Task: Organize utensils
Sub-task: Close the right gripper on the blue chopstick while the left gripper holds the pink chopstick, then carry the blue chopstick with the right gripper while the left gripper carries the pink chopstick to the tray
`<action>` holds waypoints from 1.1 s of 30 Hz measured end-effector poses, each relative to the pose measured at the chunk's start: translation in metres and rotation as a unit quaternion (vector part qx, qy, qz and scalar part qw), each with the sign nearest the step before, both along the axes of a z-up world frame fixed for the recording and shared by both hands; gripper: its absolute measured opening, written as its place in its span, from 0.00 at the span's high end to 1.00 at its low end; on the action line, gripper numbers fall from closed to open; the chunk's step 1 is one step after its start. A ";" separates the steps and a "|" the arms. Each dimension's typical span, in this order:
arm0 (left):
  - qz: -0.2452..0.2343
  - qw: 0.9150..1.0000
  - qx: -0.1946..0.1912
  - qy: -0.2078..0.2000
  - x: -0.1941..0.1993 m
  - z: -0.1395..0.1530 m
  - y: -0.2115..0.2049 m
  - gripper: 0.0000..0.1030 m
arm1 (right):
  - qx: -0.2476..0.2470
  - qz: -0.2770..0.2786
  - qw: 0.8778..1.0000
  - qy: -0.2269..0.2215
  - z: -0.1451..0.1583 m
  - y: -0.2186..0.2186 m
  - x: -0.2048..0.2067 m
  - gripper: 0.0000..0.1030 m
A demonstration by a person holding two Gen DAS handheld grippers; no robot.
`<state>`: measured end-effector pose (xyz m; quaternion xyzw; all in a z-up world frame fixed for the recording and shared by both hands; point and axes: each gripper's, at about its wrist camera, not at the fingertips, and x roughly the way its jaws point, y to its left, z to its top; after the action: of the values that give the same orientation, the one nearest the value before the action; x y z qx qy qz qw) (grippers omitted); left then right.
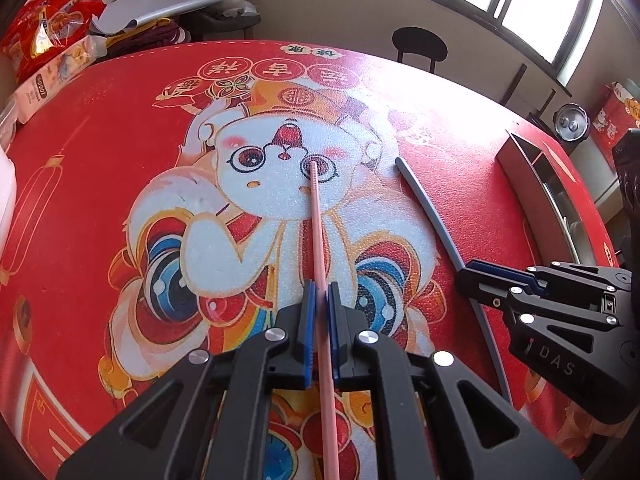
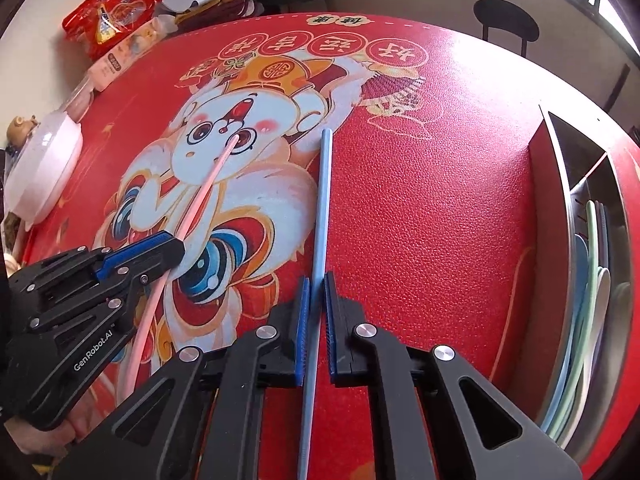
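Observation:
A pink chopstick [image 1: 318, 232] runs between the fingers of my left gripper [image 1: 321, 300], which is shut on it; it also shows in the right wrist view [image 2: 200, 196]. A blue chopstick [image 2: 322, 200] runs between the fingers of my right gripper [image 2: 317, 292], which is shut on it; it also shows in the left wrist view [image 1: 428, 208]. Both chopsticks point away over the red picture mat [image 1: 120, 184]. The right gripper [image 1: 480, 276] sits to the right of the left one. The left gripper [image 2: 160, 248] shows at the left in the right wrist view.
A metal utensil box [image 2: 576, 184] with compartments stands at the right table edge and holds several pastel utensils [image 2: 592, 272]. A white bowl [image 2: 44, 168] sits at the left edge. Snack bags [image 2: 112, 20] and a box [image 2: 120, 60] lie at the far left. A black chair [image 2: 506, 20] stands behind.

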<state>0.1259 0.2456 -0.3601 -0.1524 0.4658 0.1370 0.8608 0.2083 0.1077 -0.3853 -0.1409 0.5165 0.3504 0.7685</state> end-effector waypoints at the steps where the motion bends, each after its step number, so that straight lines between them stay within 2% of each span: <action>1: -0.001 1.000 -0.001 0.000 0.000 0.000 0.000 0.93 | -0.001 0.000 1.000 -0.002 0.000 0.000 -0.001 0.93; 11: 0.000 1.000 0.001 0.000 0.000 0.000 0.000 0.92 | -0.007 0.010 1.000 -0.022 0.001 0.001 -0.006 0.93; 19: -0.004 0.999 -0.034 0.011 0.001 0.002 0.009 0.95 | -0.009 0.006 1.000 -0.009 0.003 0.001 -0.003 0.94; 26: 0.022 0.997 -0.070 0.004 -0.012 0.007 0.015 0.95 | 0.030 -0.029 0.999 0.030 0.003 -0.016 -0.003 0.94; 33: 0.031 0.996 -0.088 -0.011 -0.019 0.024 0.004 0.95 | 0.070 -0.058 0.995 0.046 0.012 -0.033 -0.008 0.94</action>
<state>0.1071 0.2494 -0.3361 -0.2434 0.4612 0.1207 0.8447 0.2008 0.0744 -0.3731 -0.0404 0.5327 0.3464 0.7711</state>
